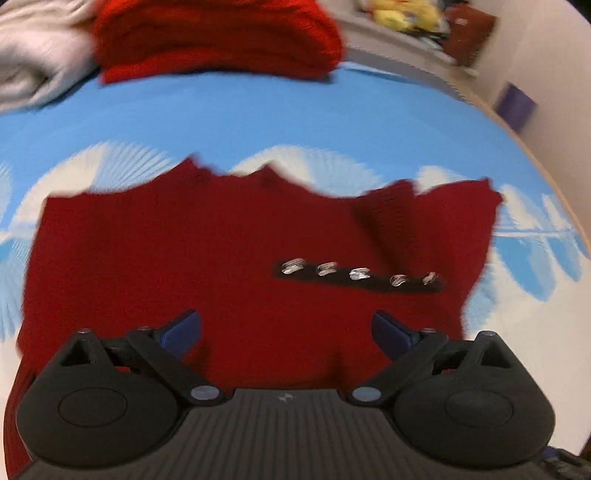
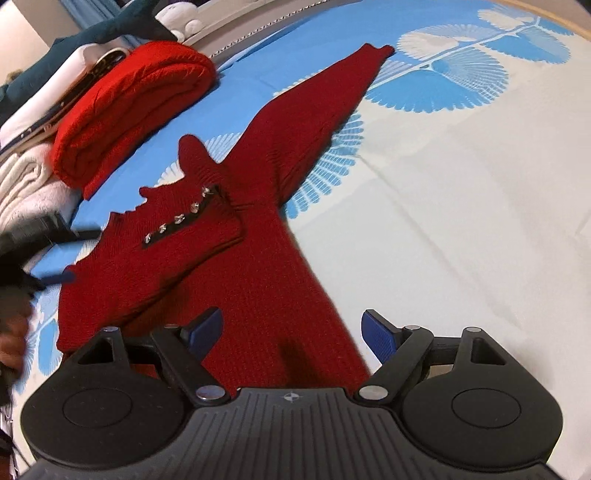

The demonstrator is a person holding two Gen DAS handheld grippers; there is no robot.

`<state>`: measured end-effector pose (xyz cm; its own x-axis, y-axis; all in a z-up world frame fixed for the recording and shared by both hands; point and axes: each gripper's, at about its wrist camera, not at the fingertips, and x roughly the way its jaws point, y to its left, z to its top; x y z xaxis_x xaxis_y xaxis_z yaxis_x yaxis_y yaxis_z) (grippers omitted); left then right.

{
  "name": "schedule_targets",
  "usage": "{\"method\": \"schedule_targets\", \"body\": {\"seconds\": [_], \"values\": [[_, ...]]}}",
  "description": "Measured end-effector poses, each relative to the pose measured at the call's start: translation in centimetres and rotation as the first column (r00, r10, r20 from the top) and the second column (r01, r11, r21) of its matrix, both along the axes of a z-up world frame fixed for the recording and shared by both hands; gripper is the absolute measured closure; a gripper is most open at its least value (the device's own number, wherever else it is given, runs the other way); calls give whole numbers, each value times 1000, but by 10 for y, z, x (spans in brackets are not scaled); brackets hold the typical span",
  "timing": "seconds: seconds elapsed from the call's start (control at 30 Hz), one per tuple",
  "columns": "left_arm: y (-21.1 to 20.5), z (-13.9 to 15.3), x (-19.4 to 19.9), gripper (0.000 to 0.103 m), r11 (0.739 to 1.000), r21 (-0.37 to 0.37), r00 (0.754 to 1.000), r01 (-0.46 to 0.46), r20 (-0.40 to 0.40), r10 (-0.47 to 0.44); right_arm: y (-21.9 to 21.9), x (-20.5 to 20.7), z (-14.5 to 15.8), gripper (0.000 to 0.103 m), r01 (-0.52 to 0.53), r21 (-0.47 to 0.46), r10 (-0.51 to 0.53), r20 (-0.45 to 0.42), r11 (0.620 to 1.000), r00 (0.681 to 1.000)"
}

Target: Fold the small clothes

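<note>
Beneath both sets of wide-open, empty fingers — left (image 1: pixel 286 330), right (image 2: pixel 291 332) — our dark red sweater (image 2: pixel 236 266) lies on the bed (image 2: pixel 461 221); we judge careless pinching could undo its folded sleeve

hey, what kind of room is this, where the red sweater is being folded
Most likely a bedroom. The dark red sweater lies on a blue and white leaf-print bedspread, a folded red knit sits behind it, and plush toys line a ledge by the wall.
</note>
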<state>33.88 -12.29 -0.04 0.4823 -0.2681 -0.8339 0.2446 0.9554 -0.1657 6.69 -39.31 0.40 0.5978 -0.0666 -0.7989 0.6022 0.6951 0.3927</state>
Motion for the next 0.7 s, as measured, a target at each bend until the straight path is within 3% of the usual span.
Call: {"method": "schedule_targets", "body": {"seconds": [0.13, 0.2, 0.3, 0.4, 0.5, 0.63, 0.7], "values": [[75, -13, -1, 1, 976, 23, 976, -215, 21, 215, -8, -6, 2, 20, 16, 5, -16, 14, 1000, 1000], [117, -18, -6, 1, 938, 74, 941, -338, 29, 337, -11, -7, 2, 20, 27, 14, -27, 18, 1000, 999], [183, -26, -24, 1, 875, 119, 878, -470, -34, 477, -11, -7, 2, 20, 28, 31, -29, 27, 999, 999], [215, -26, -61, 1, 843, 130, 846, -522, -50, 531, -8, -6, 3, 20, 28, 33, -29, 37, 999, 999], [243, -19, -114, 1, 825, 88, 823, -559, -65, 564, -4, -2, 2, 20, 29, 38, -31, 55, 999, 998], [251, -20, -136, 1, 826, -17, 825, -564, -65, 562, 1, 3, -1, 20, 29, 38, -32, 83, 999, 996], [248, -19, -136, 1, 832, -15, 832, -554, -18, 554, 4, 7, -2, 20, 20, 44, -24, 107, 999, 994]]}}
